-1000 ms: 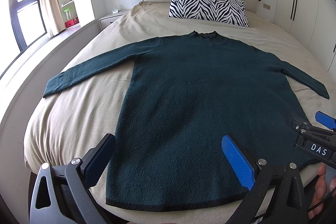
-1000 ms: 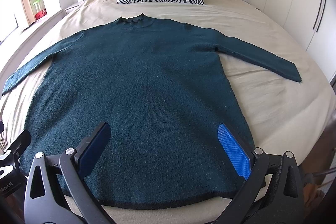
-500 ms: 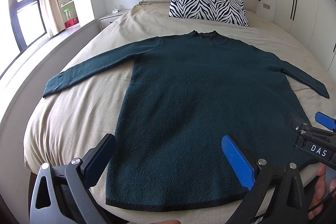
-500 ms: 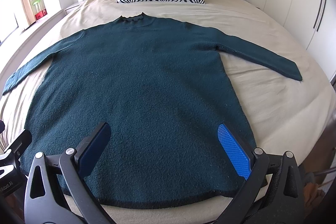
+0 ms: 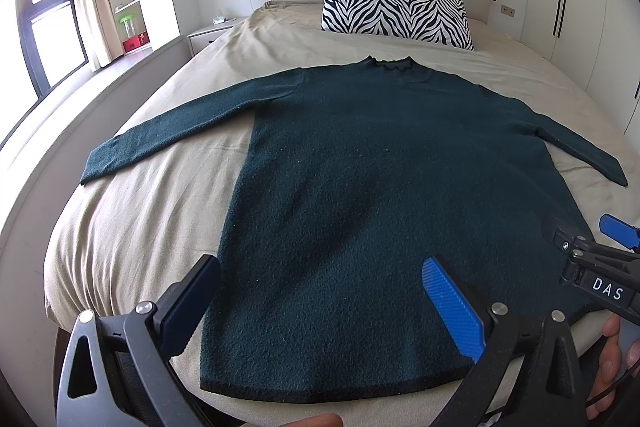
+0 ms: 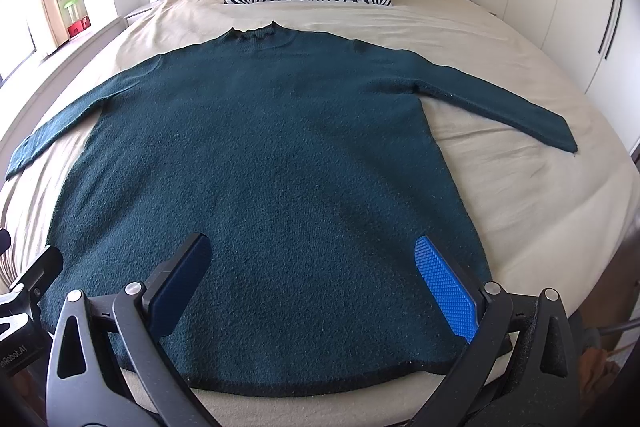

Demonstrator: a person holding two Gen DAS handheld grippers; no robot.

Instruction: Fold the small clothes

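Dark green sweater (image 5: 384, 211) spread flat straight ahead of left gripper (image 5: 320, 307) and right gripper (image 6: 316, 287), long axis running away, hem nearest. Both spread wide, empty, hovering above hem; left nearer left sleeve (image 5: 180, 131), right nearer right sleeve (image 6: 500, 107).

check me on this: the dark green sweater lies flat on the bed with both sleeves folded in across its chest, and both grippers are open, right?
Not quite. On the sweater, both sleeves are spread outward on the bed, not folded across the chest; the right wrist view shows this. The rest holds: it lies flat, and the left gripper and right gripper are both open.
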